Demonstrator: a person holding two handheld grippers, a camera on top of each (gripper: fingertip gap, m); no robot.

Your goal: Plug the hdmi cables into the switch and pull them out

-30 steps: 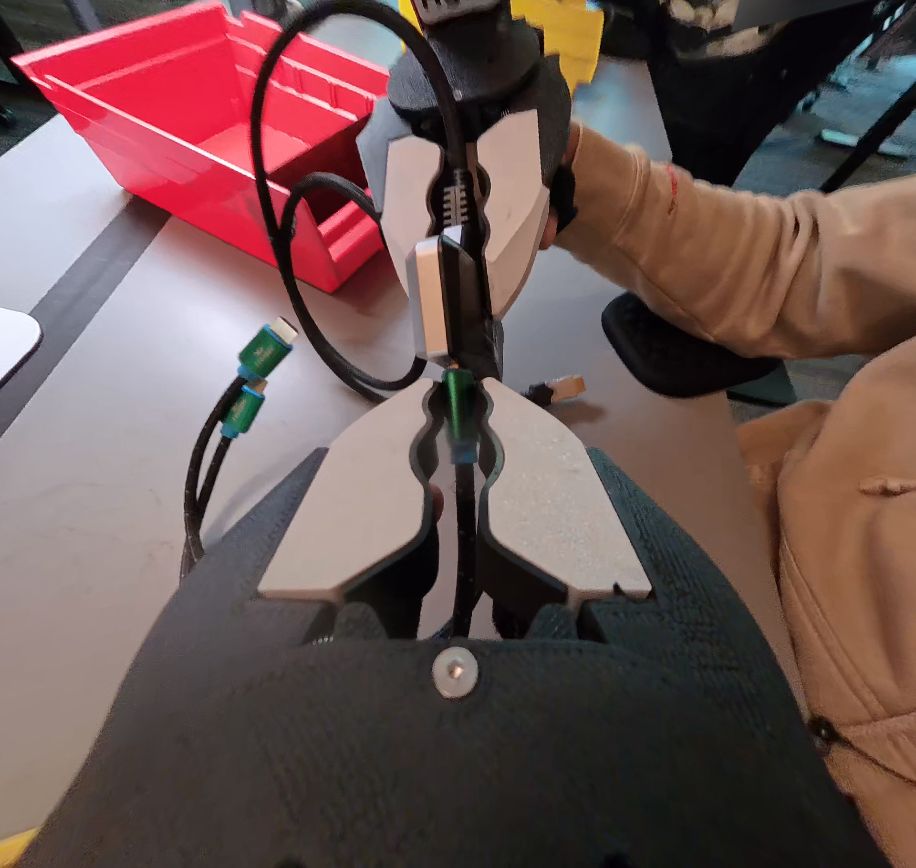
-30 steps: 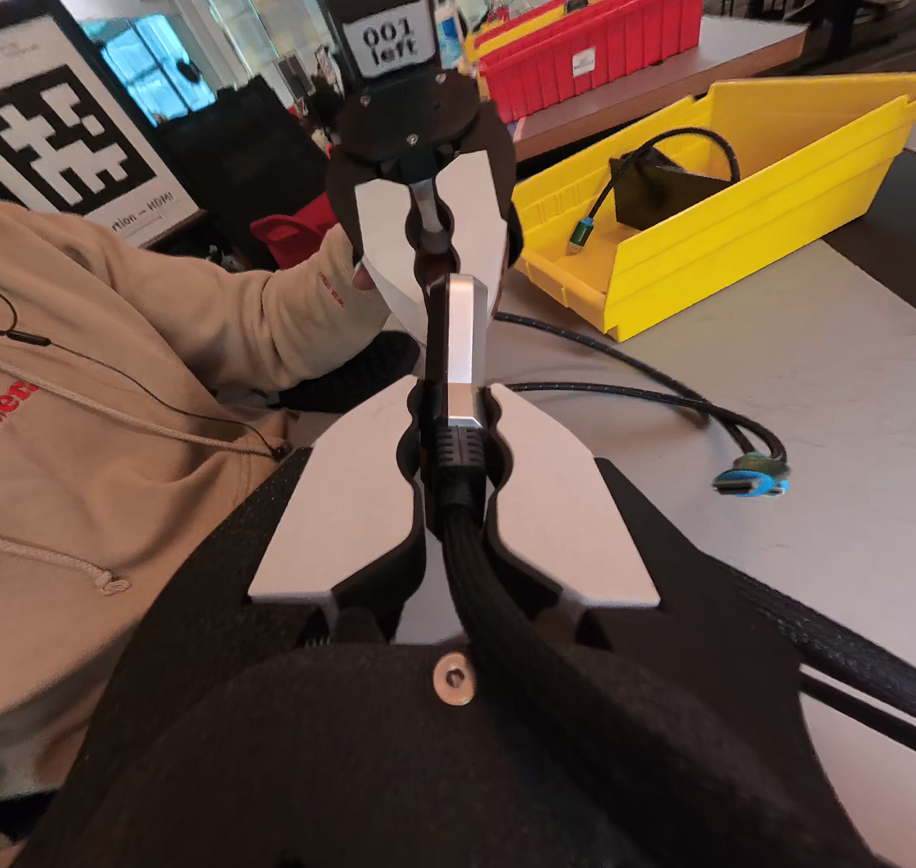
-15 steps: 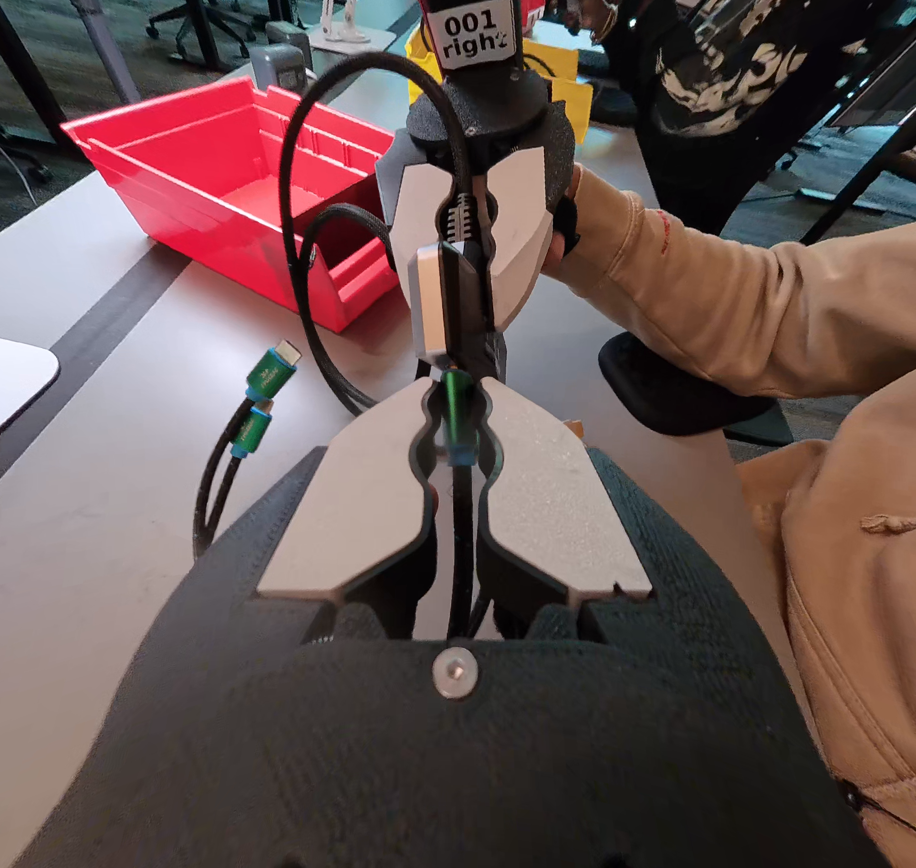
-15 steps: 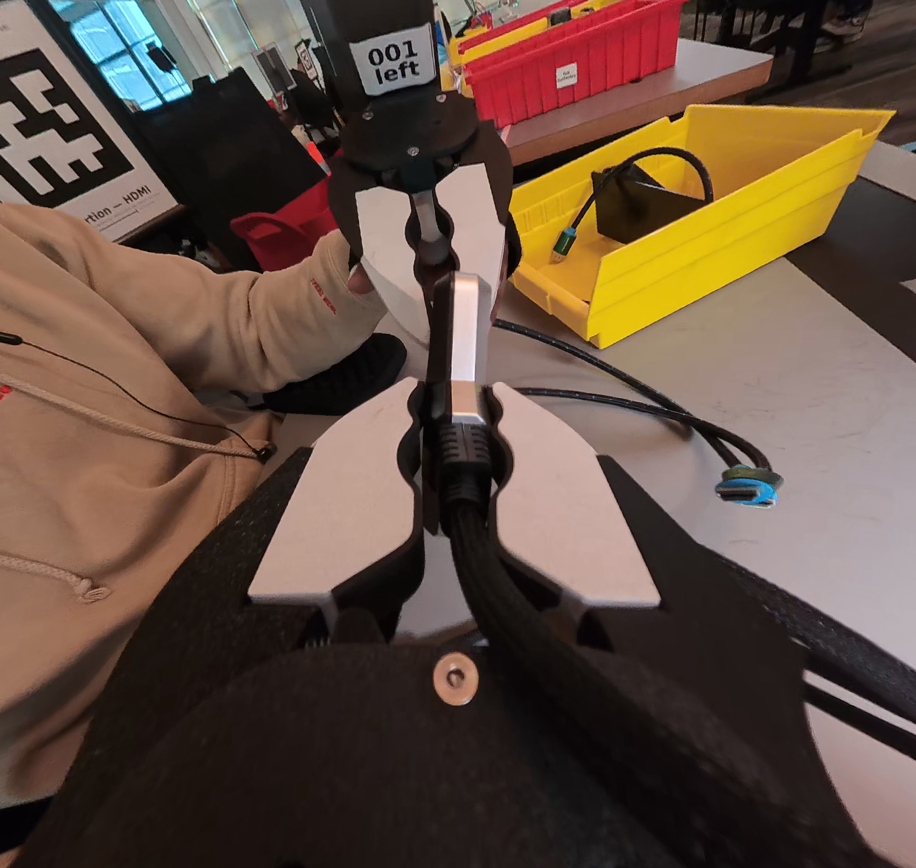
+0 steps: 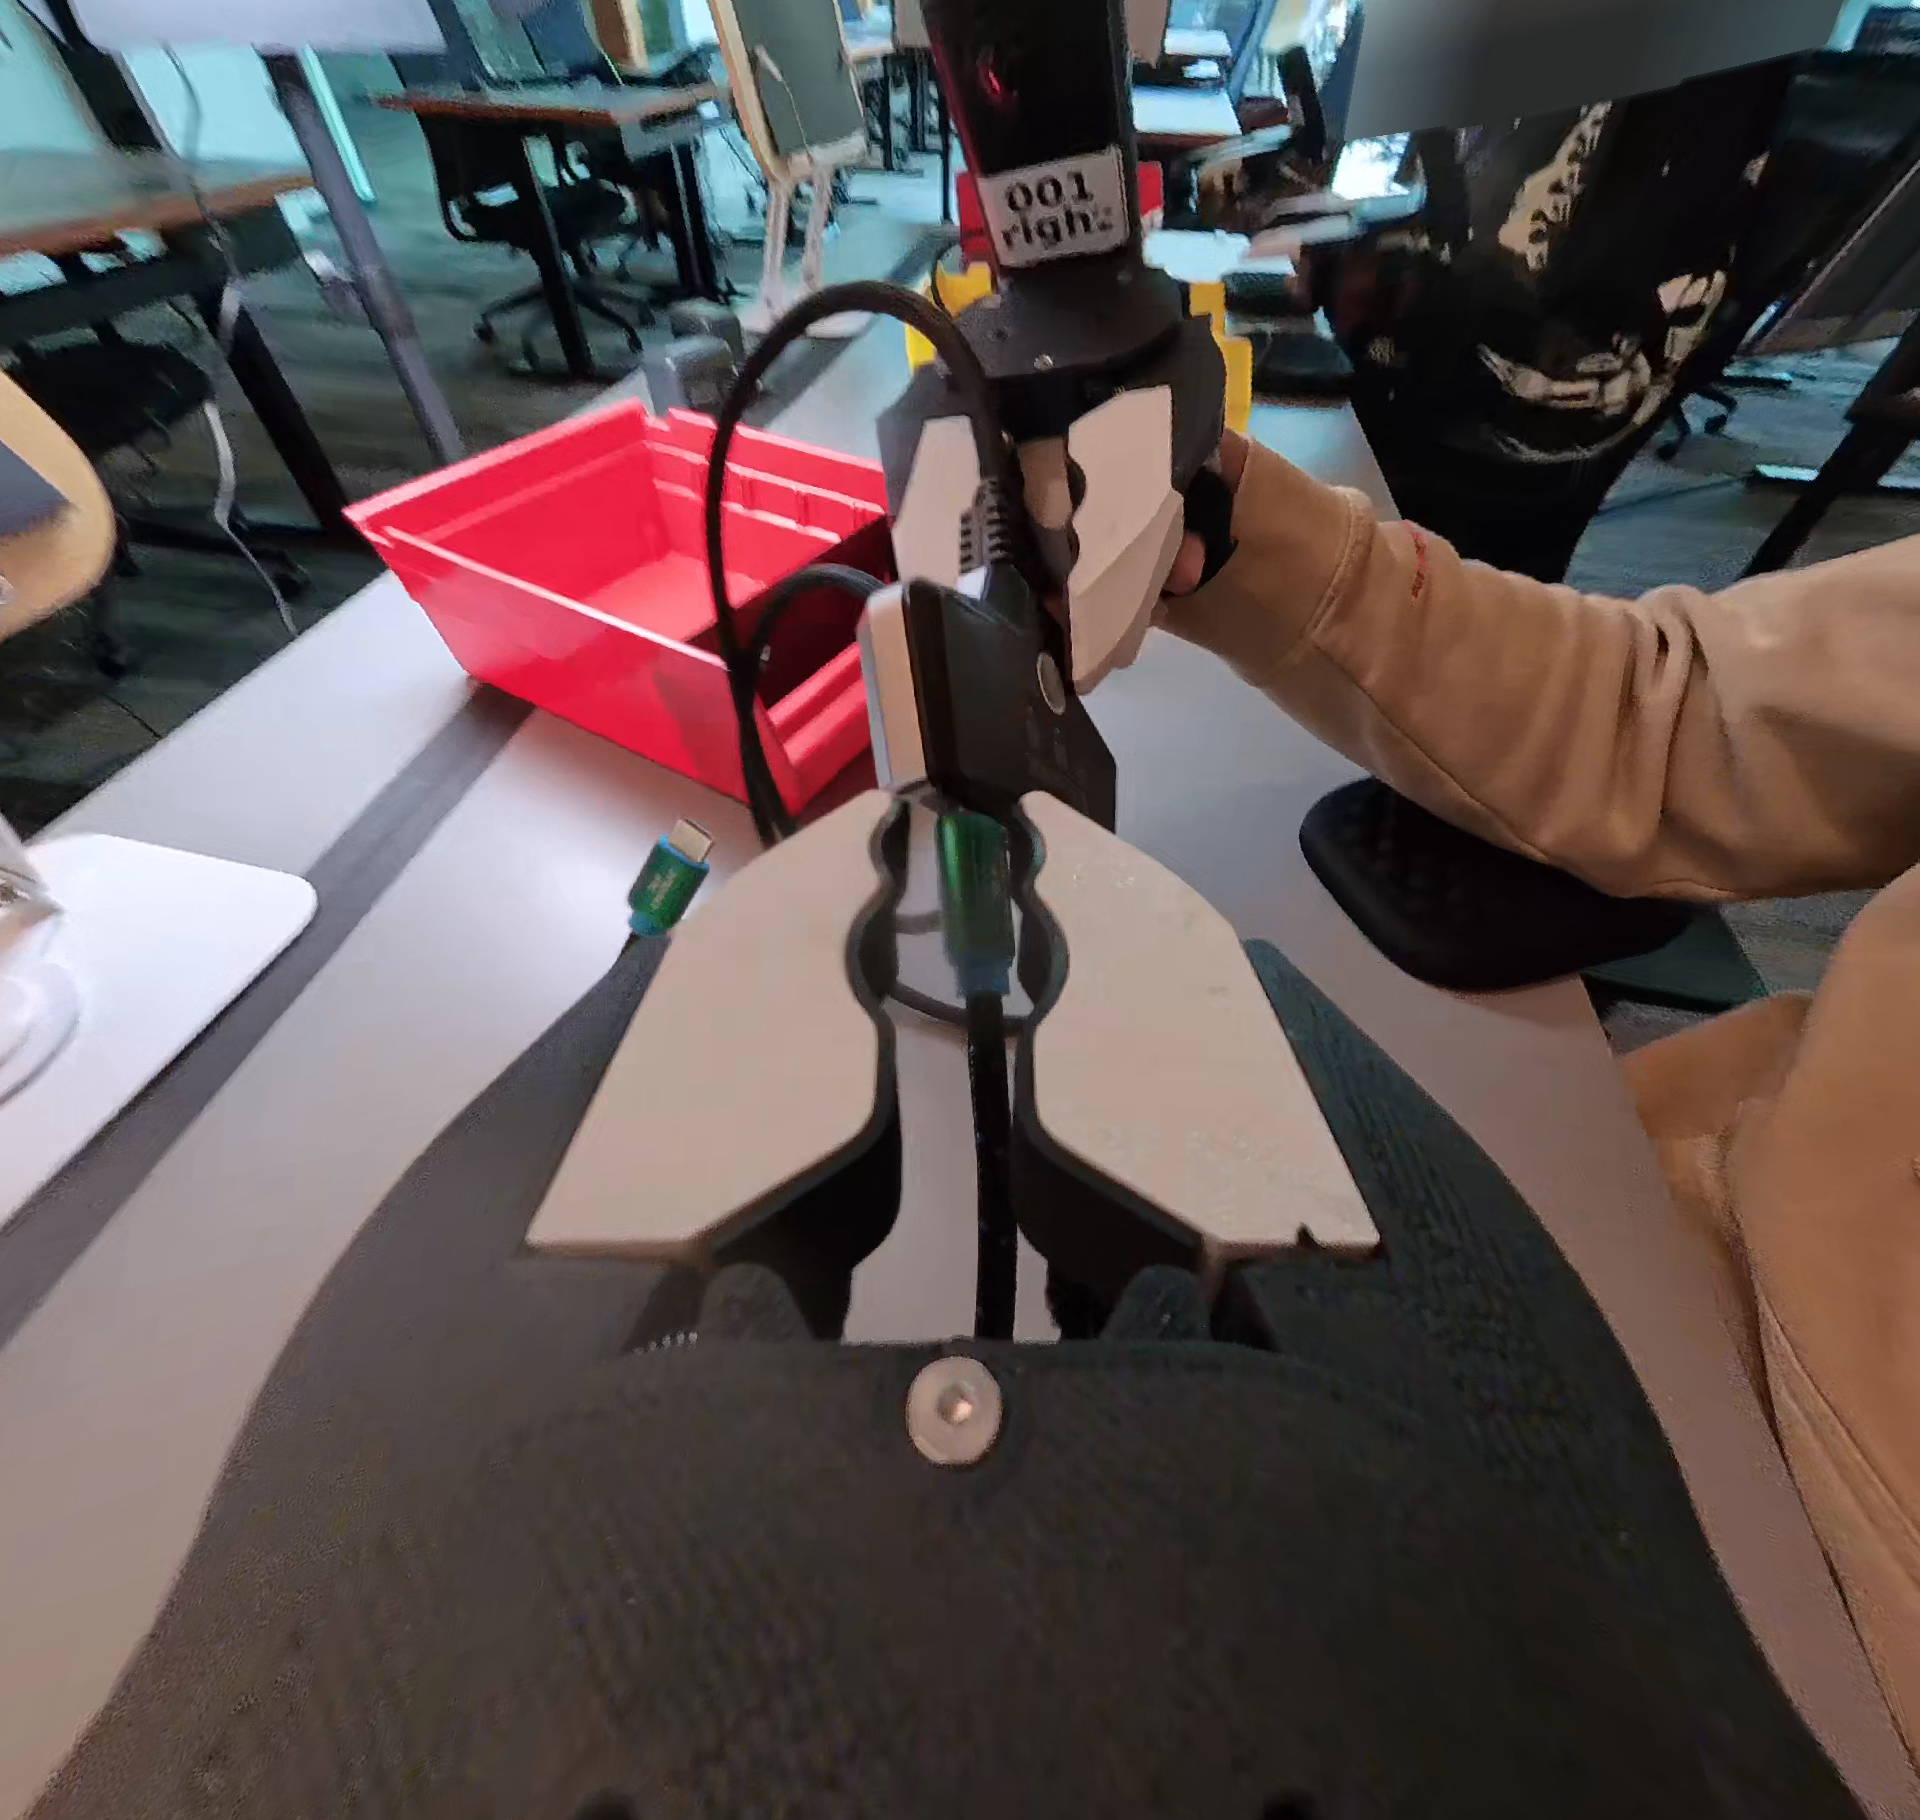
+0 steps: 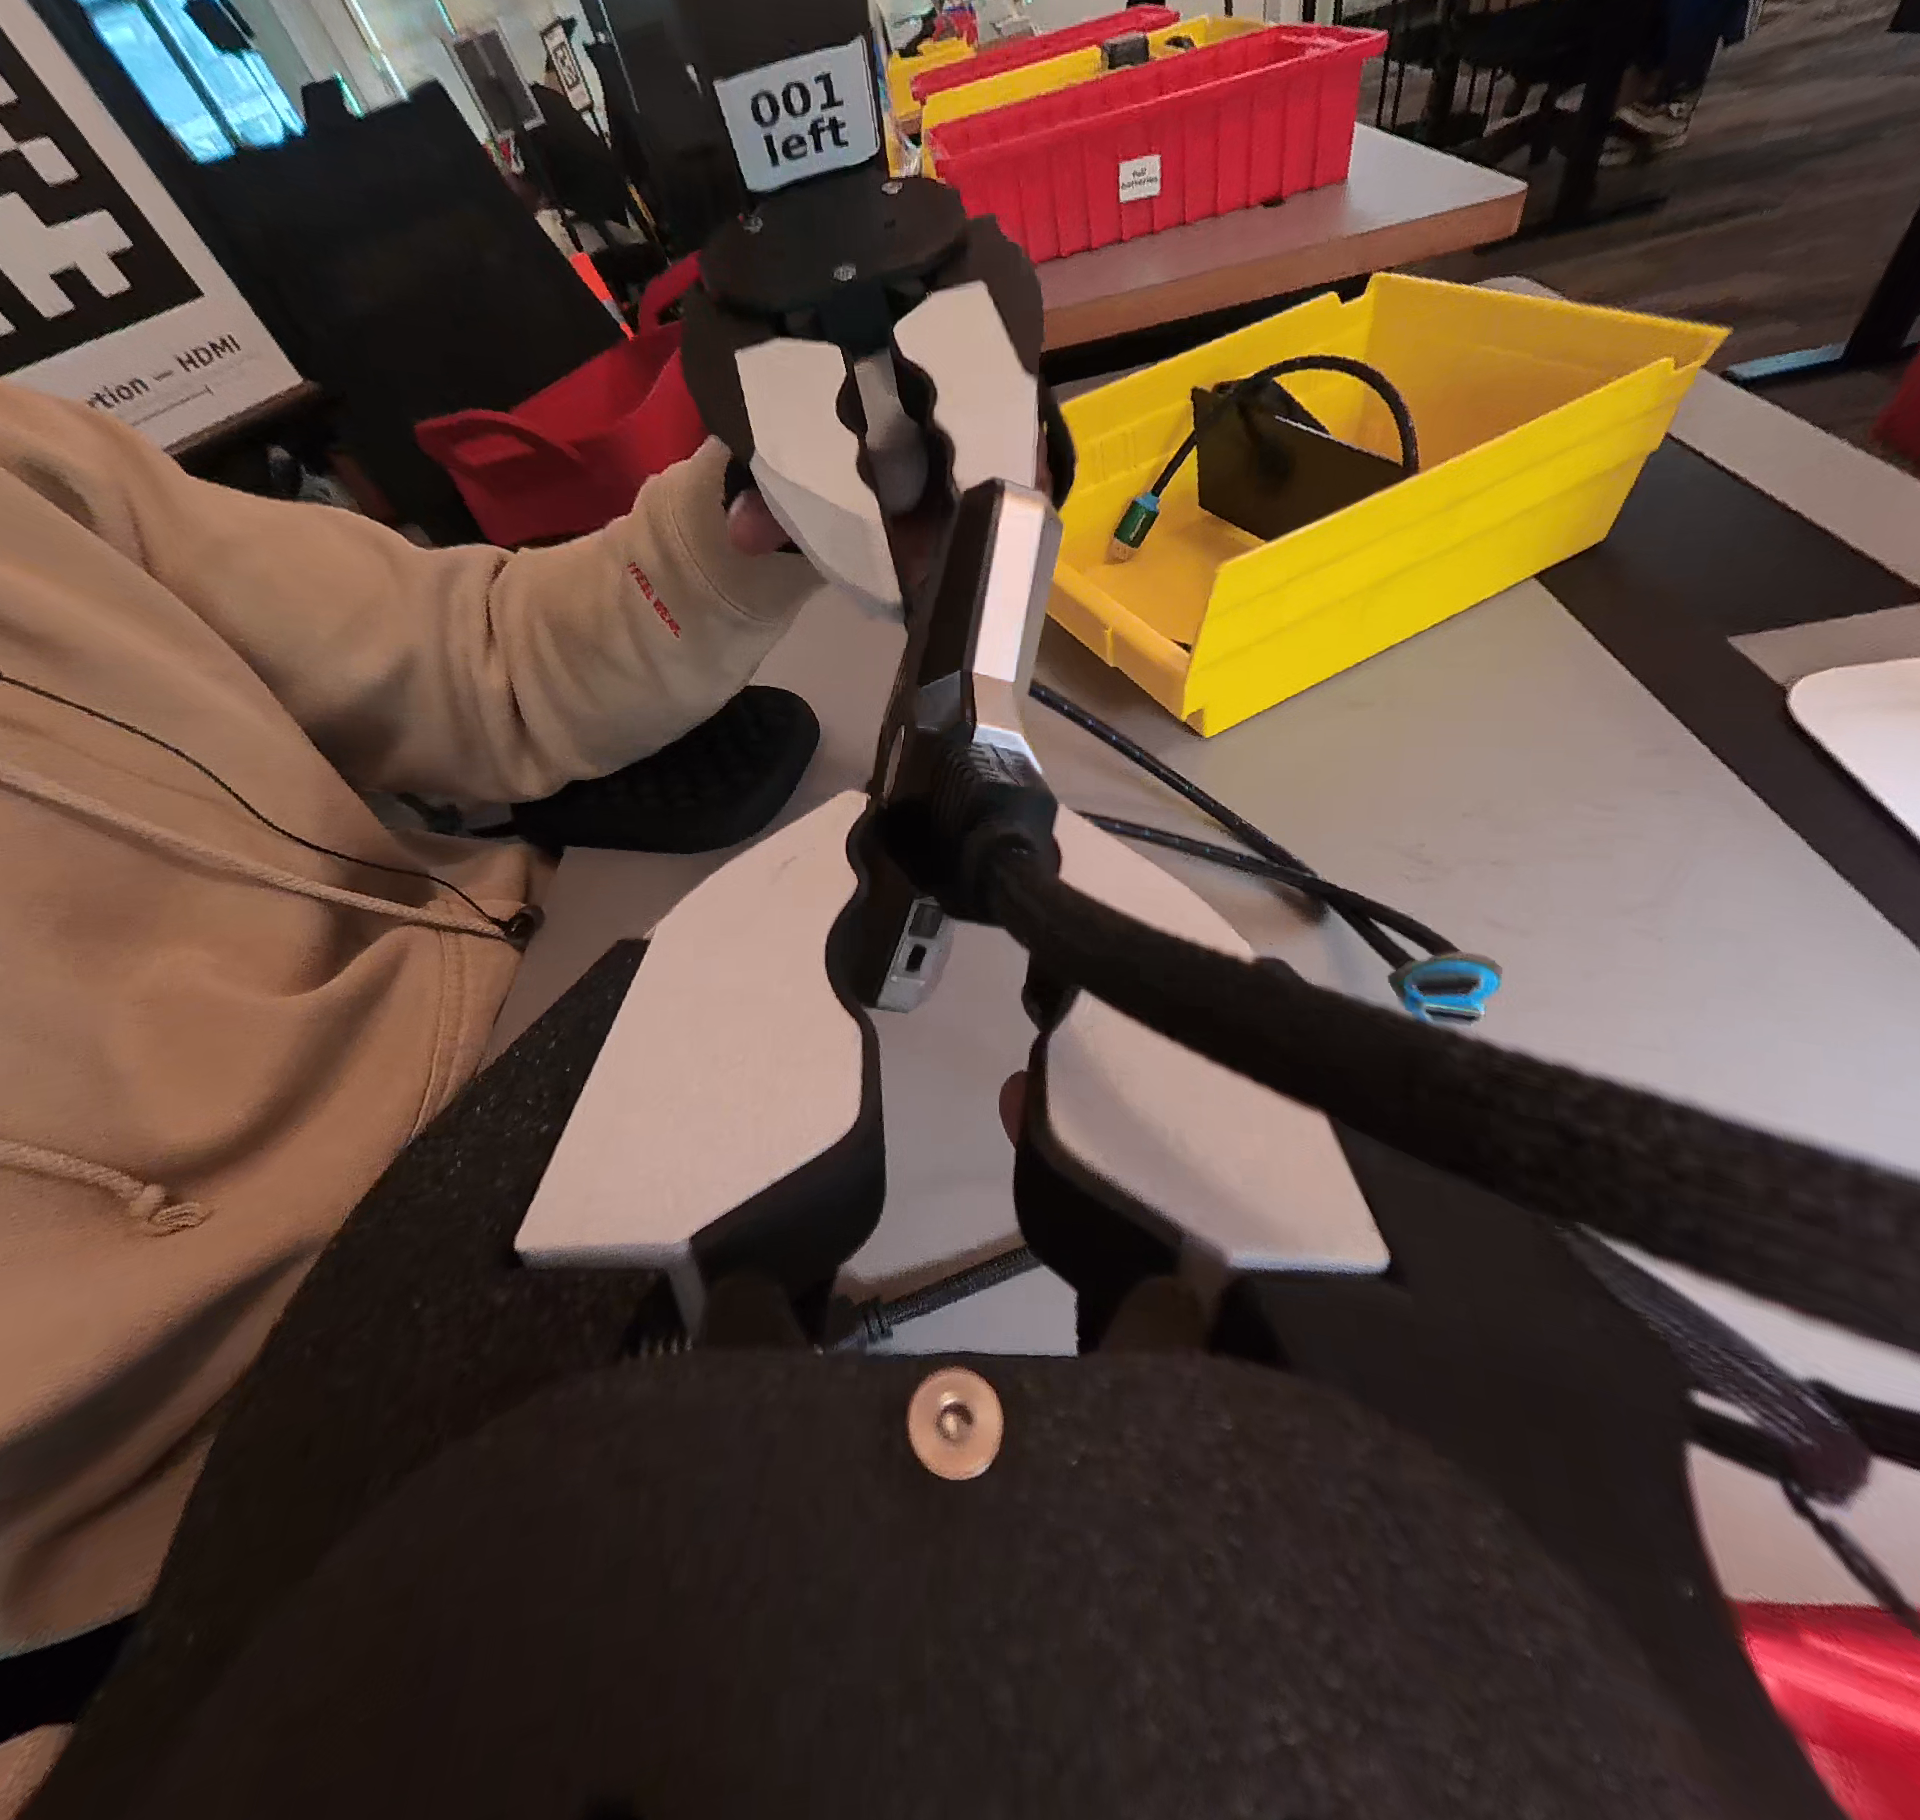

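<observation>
A grey table [image 5: 312,1095] in an open office. Above it, the HDMI switch [image 5: 987,700] hangs between two facing grippers. The left gripper [image 5: 961,897] is closed on a green HDMI plug [image 5: 971,903] seated in the switch's near end. The right gripper [image 6: 951,929] stands parted around the switch's far end, beside a thick black braided cable [image 6: 1351,1053]. A red bin [image 5: 623,607] sits ahead-left of the left gripper, a spare green plug [image 5: 670,882] nearer. A yellow bin [image 6: 1403,513] lies ahead-right of the right gripper.

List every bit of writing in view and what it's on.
I don't repeat wording; these carry it:
White sticker above the right claw.
White sticker above the left claw.
Black-and-white poster, far left.
Label on the far red bin: too small.
Red print on the tan sleeve: too small.
</observation>
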